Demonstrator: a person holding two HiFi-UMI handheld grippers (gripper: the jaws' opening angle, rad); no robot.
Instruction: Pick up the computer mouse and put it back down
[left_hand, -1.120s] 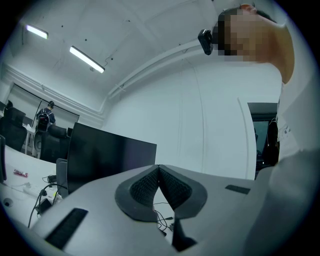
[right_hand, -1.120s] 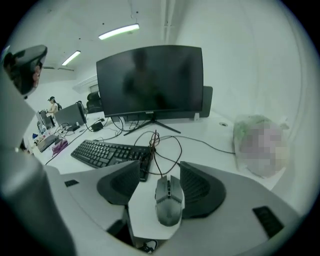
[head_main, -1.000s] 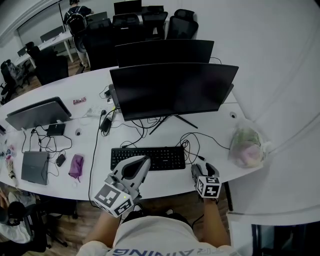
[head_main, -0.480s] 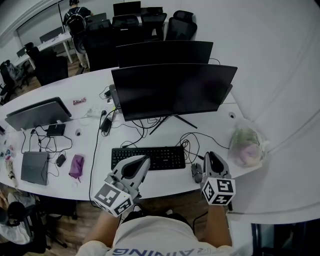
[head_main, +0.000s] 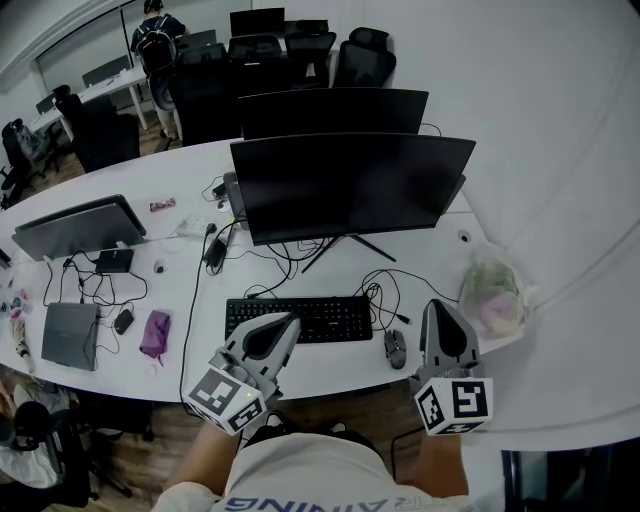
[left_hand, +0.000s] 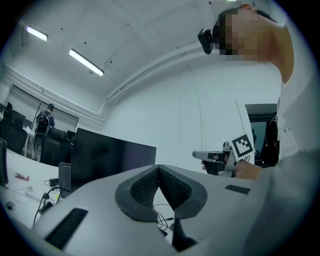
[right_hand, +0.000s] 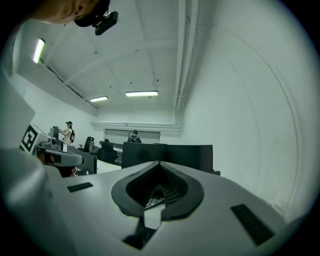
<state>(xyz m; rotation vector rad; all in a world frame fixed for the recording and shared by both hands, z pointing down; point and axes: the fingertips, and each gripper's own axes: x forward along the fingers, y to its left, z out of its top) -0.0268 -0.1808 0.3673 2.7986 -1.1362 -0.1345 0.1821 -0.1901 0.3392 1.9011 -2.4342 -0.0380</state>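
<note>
White tabletop (head_main: 330, 375) at lower centre, computer mouse (head_main: 396, 348) lying flat right of the keyboard (head_main: 298, 317), seemingly set back already; right hand-held gripper (head_main: 440, 306) beside it, jaws just closed together on nothing, left hand-held gripper (head_main: 289, 321) pinched together, empty, idle as unneeded.

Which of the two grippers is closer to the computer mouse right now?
The right gripper, just right of the computer mouse lying on the desk. The left gripper is by the keyboard, farther off.

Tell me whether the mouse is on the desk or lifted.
On the desk: the mouse lies flat beside the keyboard; the right tongs, just closed on nothing, stand apart from it.
</note>
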